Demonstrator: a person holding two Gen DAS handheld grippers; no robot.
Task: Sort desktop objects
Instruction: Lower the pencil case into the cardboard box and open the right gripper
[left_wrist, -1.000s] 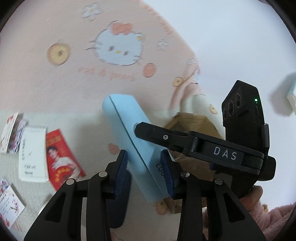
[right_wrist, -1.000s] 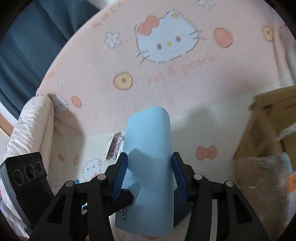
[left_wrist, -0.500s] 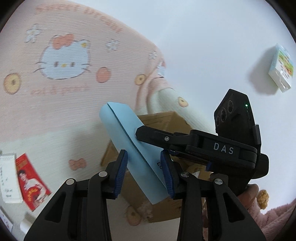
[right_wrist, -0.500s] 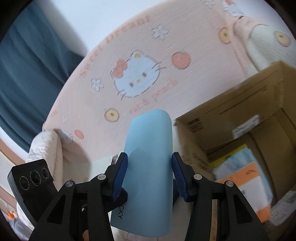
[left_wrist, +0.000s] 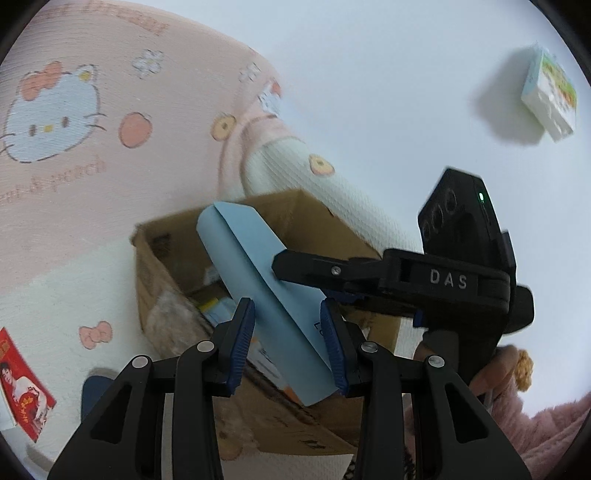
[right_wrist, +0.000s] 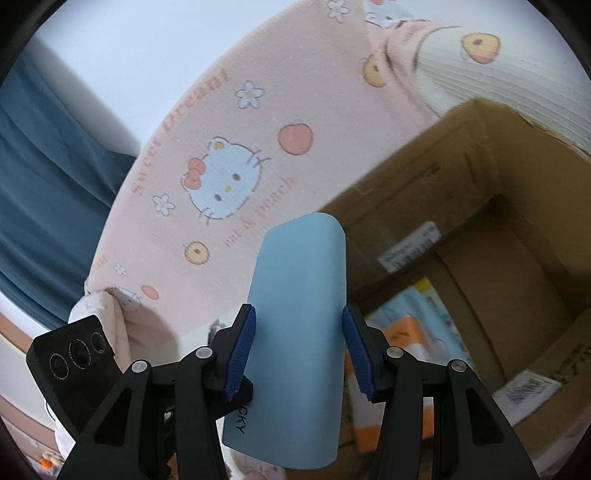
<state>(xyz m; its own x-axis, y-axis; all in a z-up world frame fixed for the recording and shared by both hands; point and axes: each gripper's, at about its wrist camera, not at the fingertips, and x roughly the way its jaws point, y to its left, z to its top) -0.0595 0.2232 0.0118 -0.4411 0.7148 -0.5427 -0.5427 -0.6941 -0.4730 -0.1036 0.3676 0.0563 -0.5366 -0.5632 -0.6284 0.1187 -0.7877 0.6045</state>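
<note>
A light blue folded case (left_wrist: 266, 295) hangs in the air, tilted, over an open cardboard box (left_wrist: 155, 258). My left gripper (left_wrist: 288, 345) is shut on its near end, blue pads against both edges. From the right, one of the right gripper's fingers (left_wrist: 332, 271) lies across the case's face. In the right wrist view the same case (right_wrist: 295, 314) stands between the pads of my right gripper (right_wrist: 299, 350), which is shut on it. The box (right_wrist: 480, 166) lies open just right of it, and the left gripper's body (right_wrist: 74, 358) shows at lower left.
The box holds orange and pale blue packets (right_wrist: 406, 332). A pink cartoon-cat blanket (left_wrist: 74, 184) covers the surface around it. A red booklet (left_wrist: 22, 387) lies at the left edge and a white packet (left_wrist: 550, 96) at upper right. A pink fuzzy sleeve (left_wrist: 546, 432) is at lower right.
Both grippers have carried the blue case sideways from above the blanket to above the cardboard box, rolling as they went. The box's open inside has come into view. The grips have not changed.
</note>
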